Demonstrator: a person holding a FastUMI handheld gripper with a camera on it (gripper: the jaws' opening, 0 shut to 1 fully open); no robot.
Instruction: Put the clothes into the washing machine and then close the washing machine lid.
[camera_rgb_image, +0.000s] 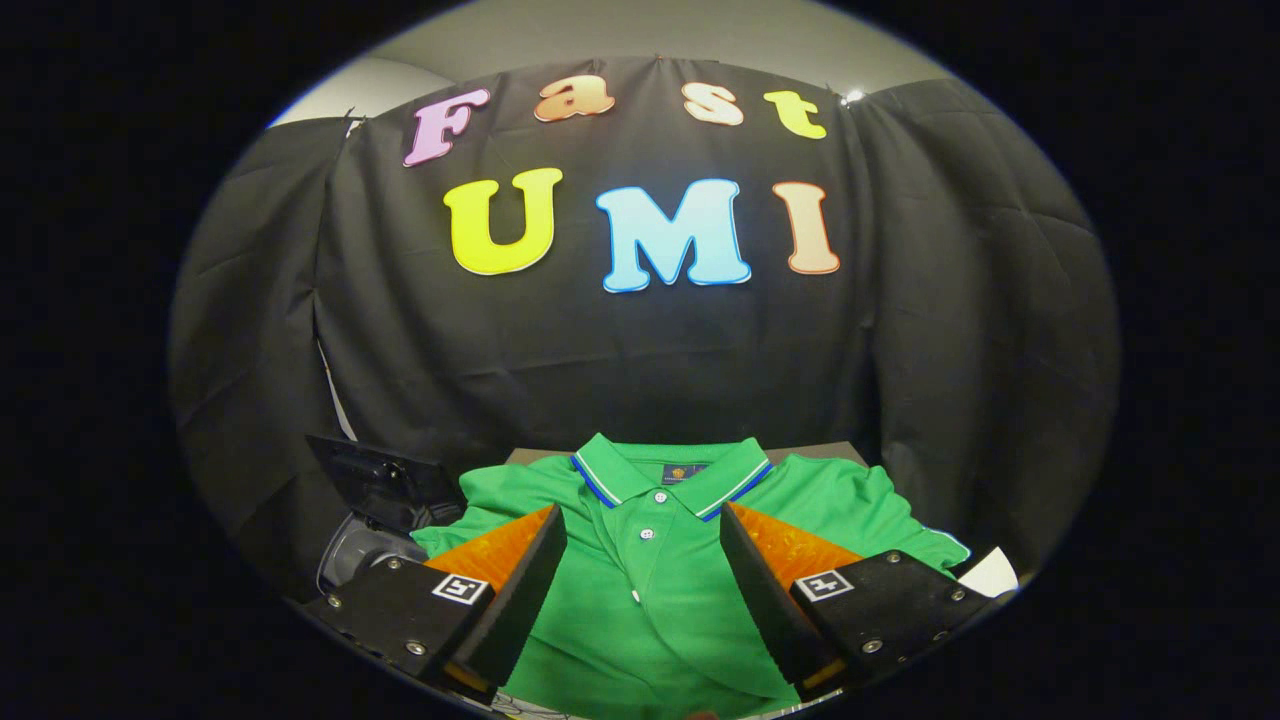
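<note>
Black cloth hangs as the booth's wall behind a dark table (830, 452), whose far edge shows just past the shirt's shoulders.

Gripper view: a green polo shirt (640, 590) lies flat on the table, collar toward the wall, its button placket running down between the fingers. The gripper (642, 525) hangs over the shirt with its 2 fingers spread wide apart, 1 on each side of the placket, and nothing pressed between them. Whether the tips touch the fabric cannot be told from here. To the left of the shirt, beside the left finger, sits a dark machine with a round opening and a raised dark lid (375, 480); this looks like the washing machine (365, 545), though only part of it can be seen. A small white scrap (990, 572) lies by the right finger.

As a judgement, the task is at its very start: the shirt is not yet picked up, nothing is in the machine as far as can be seen, and the lid stands open. Left to do are gripping the shirt, carrying it left into the opening, and closing the lid.
</note>
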